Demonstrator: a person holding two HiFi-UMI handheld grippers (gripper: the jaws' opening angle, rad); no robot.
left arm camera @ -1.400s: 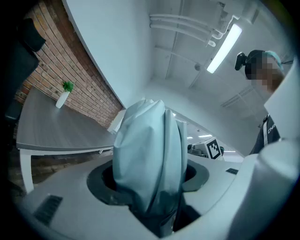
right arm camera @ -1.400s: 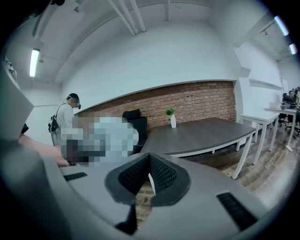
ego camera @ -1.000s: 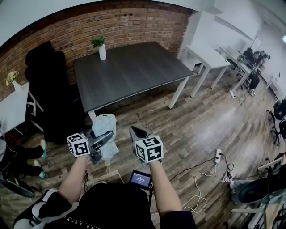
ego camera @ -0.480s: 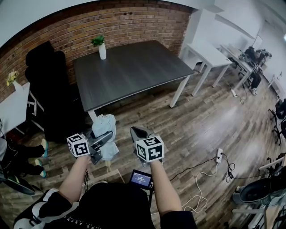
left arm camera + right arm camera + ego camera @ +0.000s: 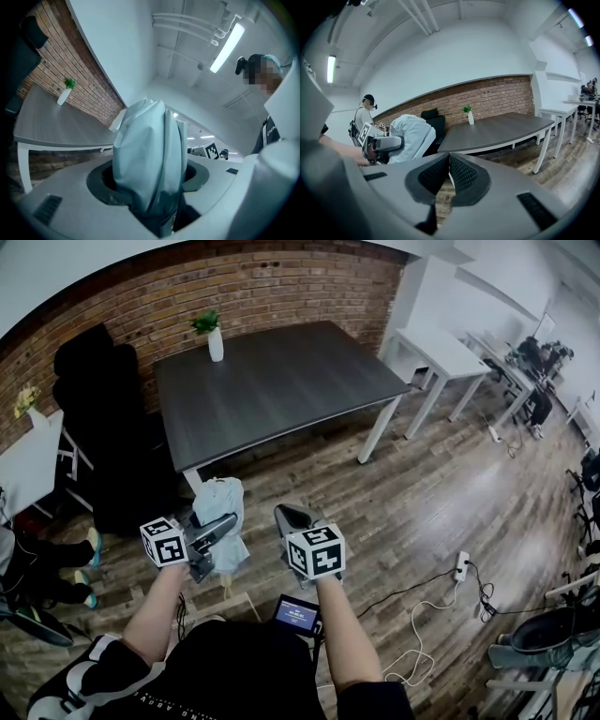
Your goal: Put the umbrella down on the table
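Note:
A folded pale blue umbrella stands upright between the jaws of my left gripper, which is shut on it. The right gripper view shows the same umbrella in the left gripper at the left. My right gripper is beside it, shut, its dark pads touching with nothing between them. The dark grey table stands ahead of both grippers, a short way off, over the wood floor.
A white vase with a green plant stands at the table's far left corner. Black chairs are left of the table, white desks to the right. Cables and a power strip lie on the floor at right.

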